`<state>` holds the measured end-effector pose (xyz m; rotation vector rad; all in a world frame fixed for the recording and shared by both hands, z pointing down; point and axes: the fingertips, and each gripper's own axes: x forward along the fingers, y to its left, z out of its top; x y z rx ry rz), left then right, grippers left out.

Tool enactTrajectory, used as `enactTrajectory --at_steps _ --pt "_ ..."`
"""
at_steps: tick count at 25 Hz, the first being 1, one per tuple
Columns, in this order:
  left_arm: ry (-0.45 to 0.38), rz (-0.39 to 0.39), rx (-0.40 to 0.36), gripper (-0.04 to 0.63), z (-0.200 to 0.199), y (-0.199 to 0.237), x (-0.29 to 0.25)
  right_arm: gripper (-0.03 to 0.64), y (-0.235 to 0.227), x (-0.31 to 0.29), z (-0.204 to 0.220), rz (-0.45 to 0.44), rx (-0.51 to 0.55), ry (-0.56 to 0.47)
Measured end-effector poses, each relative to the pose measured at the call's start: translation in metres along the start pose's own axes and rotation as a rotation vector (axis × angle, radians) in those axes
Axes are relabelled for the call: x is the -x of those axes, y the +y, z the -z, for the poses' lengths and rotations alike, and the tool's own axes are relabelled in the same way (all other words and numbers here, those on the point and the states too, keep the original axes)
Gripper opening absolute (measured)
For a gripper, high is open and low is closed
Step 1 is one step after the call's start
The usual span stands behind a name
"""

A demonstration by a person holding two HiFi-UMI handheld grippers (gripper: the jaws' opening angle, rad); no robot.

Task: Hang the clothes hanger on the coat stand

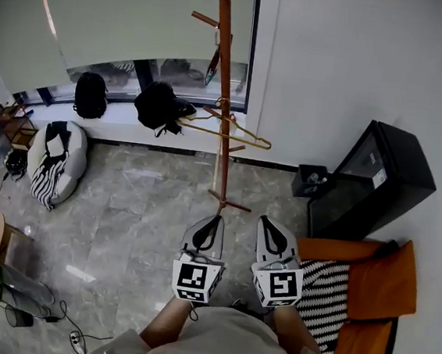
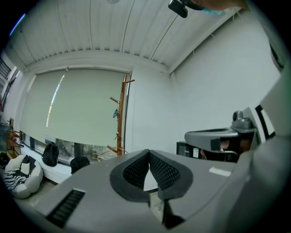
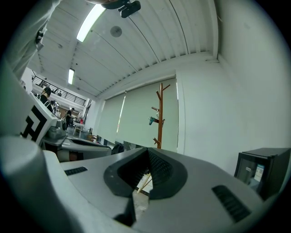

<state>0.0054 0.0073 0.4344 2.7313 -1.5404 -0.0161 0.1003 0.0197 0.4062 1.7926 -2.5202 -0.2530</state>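
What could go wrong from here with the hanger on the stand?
The hanger looks tilted on a low peg of the stand, so it may slip off if jolted. The left gripper and right gripper, both shut and empty, point toward the stand's foot; a forward swing could knock the slim pole.

A wooden coat stand [image 1: 224, 94] rises from the marble floor [image 1: 140, 203] by the window, with a hanger [image 1: 248, 141] hanging from a peg. The left gripper [image 1: 216, 220] and right gripper [image 1: 267, 223] sit side by side below, jaws together, empty.
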Motion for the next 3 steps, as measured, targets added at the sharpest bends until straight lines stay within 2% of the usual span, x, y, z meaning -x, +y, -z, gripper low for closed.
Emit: enactTrajectory --at_steps 3 --pt "0.015 0.009 -0.014 0.011 0.0028 -0.0073 -0.0027 0.005 -0.0046 0.0017 0.0035 -0.002 -0.016 -0.002"
